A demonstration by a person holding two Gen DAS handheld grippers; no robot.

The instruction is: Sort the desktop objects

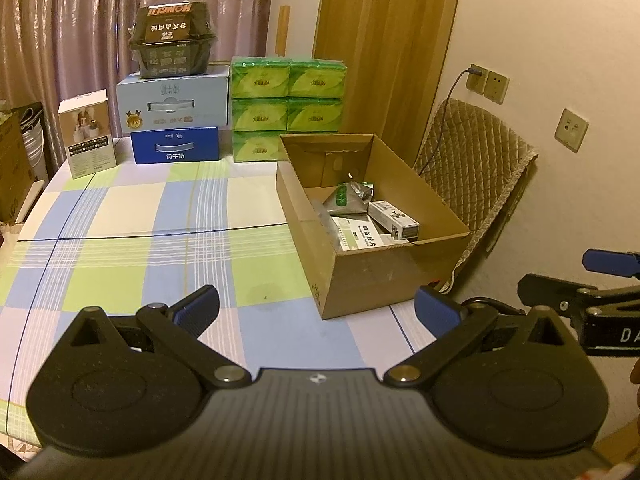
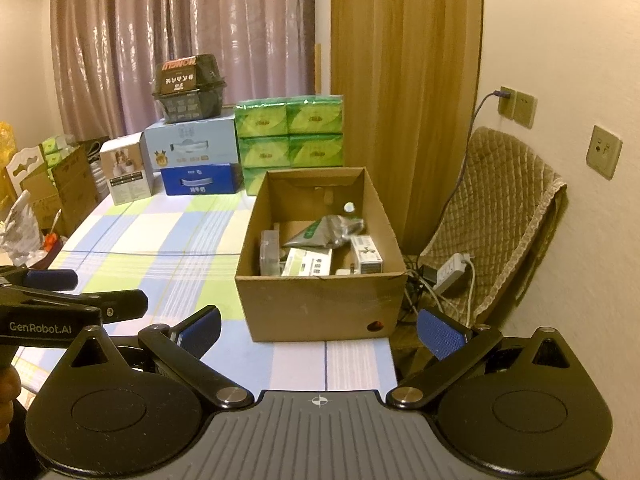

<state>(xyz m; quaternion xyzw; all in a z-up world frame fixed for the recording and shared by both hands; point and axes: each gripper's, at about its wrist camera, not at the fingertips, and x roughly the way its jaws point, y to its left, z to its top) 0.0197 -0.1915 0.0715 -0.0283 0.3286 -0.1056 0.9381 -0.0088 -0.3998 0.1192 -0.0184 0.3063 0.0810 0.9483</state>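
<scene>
Ahead of your left gripper (image 1: 316, 310) and right gripper (image 2: 320, 330), both spread wide and empty, you are facing the box (image 2: 320, 304) already holding the small items, so be checking the table (image 1: 140, 240) for stragglers.

This is a room in a home. Ahead of the gripper stands a table under a checked cloth (image 2: 168, 248), with household stock piled at its far edge: tissue packs (image 2: 290, 136) and milk cartons (image 2: 192, 146). Beyond them hangs a long curtain (image 2: 180, 32). To the right are a wooden door (image 2: 404, 80), a quilted chair cover (image 2: 500, 208) and wall sockets (image 2: 516, 106).
</scene>
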